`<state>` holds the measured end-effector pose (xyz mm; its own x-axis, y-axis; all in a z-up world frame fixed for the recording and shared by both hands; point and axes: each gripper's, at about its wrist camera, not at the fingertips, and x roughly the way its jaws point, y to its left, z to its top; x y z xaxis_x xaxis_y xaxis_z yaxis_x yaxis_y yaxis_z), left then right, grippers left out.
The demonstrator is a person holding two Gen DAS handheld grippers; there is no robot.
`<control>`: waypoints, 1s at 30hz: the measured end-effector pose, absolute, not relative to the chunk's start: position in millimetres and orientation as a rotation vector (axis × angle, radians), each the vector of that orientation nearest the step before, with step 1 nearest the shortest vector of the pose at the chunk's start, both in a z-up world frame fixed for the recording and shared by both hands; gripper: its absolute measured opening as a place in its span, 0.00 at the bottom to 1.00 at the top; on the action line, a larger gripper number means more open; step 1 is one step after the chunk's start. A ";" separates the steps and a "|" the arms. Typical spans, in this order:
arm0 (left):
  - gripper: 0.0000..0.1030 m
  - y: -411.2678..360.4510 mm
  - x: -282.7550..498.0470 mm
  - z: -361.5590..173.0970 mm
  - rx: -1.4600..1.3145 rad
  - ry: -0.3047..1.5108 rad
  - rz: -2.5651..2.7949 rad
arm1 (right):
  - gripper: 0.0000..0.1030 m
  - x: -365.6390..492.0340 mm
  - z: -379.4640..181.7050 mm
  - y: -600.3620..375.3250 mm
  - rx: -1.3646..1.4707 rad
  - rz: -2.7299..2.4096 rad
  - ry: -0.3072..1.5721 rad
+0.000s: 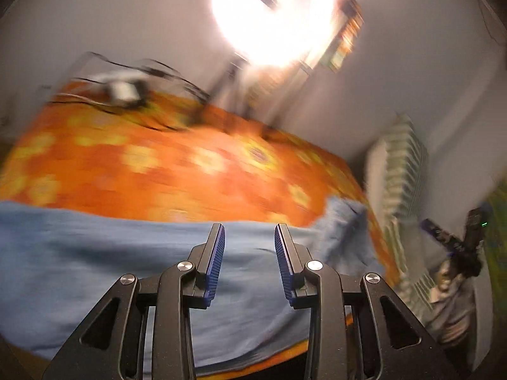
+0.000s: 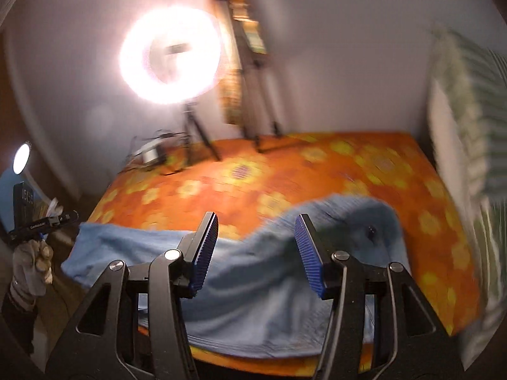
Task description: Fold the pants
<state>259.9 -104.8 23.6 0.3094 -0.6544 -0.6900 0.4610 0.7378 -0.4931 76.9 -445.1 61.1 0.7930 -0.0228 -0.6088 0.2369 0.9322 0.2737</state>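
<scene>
Left wrist view, blurred: left gripper point(image 1: 249, 231) spread, blue ribbed pads apart with nothing between them, held above the light blue pants point(image 1: 126, 253). The pants lie flat across the near part of a bed point(image 1: 190, 164) with an orange flowered cover, one end bunched up toward the right point(image 1: 345, 221). At the far side of the bed a ring light point(image 1: 272, 15) glares on a tripod, with a small white box and black cables point(image 1: 126, 90) on the cover to its left. A striped pillow or cushion point(image 1: 402, 171) stands at the right edge of the bed. Far right, the other handheld gripper point(image 1: 469, 243) shows side-on and smeared. Right wrist view: right gripper point(image 2: 256, 221) also spread wide, holding nothing, hovering over the near edge of the pants point(image 2: 253, 300). The cloth runs from the left edge of the bed point(image 2: 348, 171) to a raised, rumpled hump on the right point(image 2: 364, 218) where a dark button or rivet shows. The pants sit on the near half of the cover, hanging slightly over the front edge. Ring light point(image 2: 171, 53) and tripod behind, a second tripod beside it, striped cushion point(image 2: 469, 126) on the right. At the left, a gloved hand point(image 2: 33, 266) holds the left gripper's handle; its fingertips are out of sight here.
</scene>
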 end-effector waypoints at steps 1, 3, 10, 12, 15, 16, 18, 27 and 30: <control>0.31 -128.0 259.2 19.8 -0.210 1.036 -0.778 | 0.52 65.9 47.9 -460.5 0.392 -0.169 0.638; 0.45 -169.7 257.8 10.2 -0.203 1.076 -0.845 | 0.52 48.1 25.3 -485.5 0.466 -0.204 0.632; 0.50 -301.0 255.8 -32.7 -0.201 1.219 -0.969 | 0.52 12.4 -47.1 -545.8 0.608 -0.339 0.653; 0.53 -326.2 258.1 -43.7 -0.191 1.250 -0.972 | 0.52 18.6 -58.9 -554.4 0.612 -0.354 0.684; 0.60 -355.4 267.6 -63.1 -0.191 1.299 -0.960 | 0.52 22.6 -66.9 -567.6 0.657 -0.323 0.669; 0.61 -362.8 271.1 -70.4 -0.200 1.320 -0.949 | 0.52 26.0 -71.8 -573.2 0.668 -0.326 0.672; 0.61 -375.0 280.0 -87.4 -0.236 1.383 -0.926 | 0.52 28.5 -82.0 -580.8 0.693 -0.343 0.687; 0.36 -407.4 271.5 -106.3 -0.246 1.360 -0.992 | 0.52 21.8 -78.4 -608.4 0.762 -0.358 0.626; 0.17 -413.7 253.0 -97.6 -0.151 1.312 -1.043 | 0.52 22.0 -79.7 -608.9 0.760 -0.367 0.636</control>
<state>253.0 -413.7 -97.6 -0.1029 -0.6933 -0.7132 0.5380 0.5643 -0.6262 22.0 -608.9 -79.7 0.7544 -0.0823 -0.6512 0.5227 0.6754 0.5202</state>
